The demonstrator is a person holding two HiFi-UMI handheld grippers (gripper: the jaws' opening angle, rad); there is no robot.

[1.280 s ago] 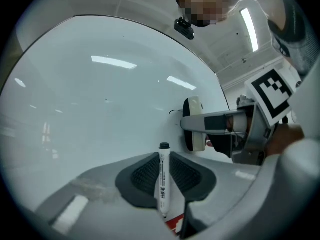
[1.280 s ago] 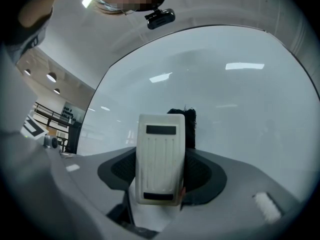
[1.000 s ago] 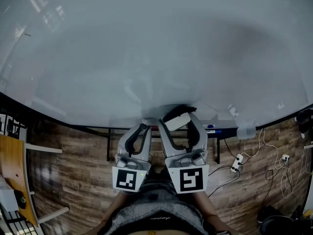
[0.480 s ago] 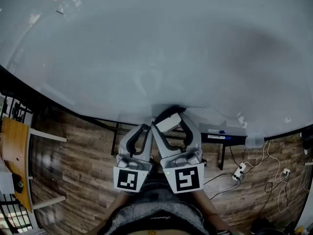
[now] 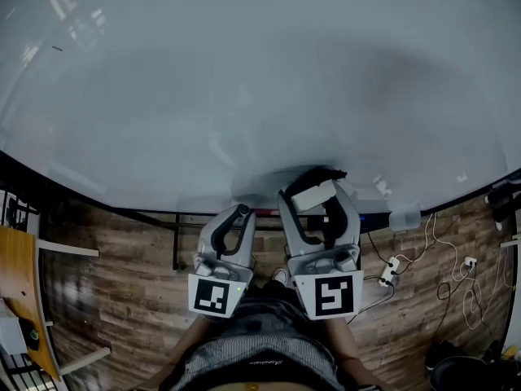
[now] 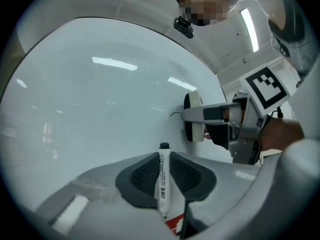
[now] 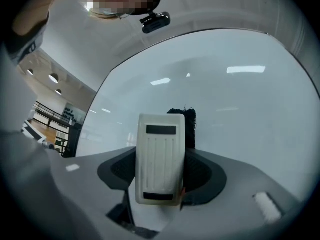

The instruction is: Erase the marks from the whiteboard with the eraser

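Note:
The whiteboard (image 5: 260,88) fills the upper head view; a tiny dark mark (image 5: 57,49) shows at its far upper left. My right gripper (image 5: 316,198) is shut on the white eraser (image 5: 313,195), whose black felt (image 7: 189,120) faces the board's lower part. In the right gripper view the eraser (image 7: 159,156) stands between the pads. My left gripper (image 5: 238,213) is shut on a white marker (image 6: 163,181) with a black cap, held just left of the right gripper. In the left gripper view a thin black stroke (image 6: 175,115) lies beside the eraser (image 6: 194,116).
A translucent container (image 5: 404,217) sits at the board's lower right edge. A power strip (image 5: 389,269) and loose cables (image 5: 456,283) lie on the wooden floor. A wooden desk (image 5: 20,300) stands at the left, and the board's stand legs (image 5: 175,243) are below.
The right gripper with the eraser slid left toward the left gripper, then back right along the board's lower part. The left gripper stayed where it was, marker still held.

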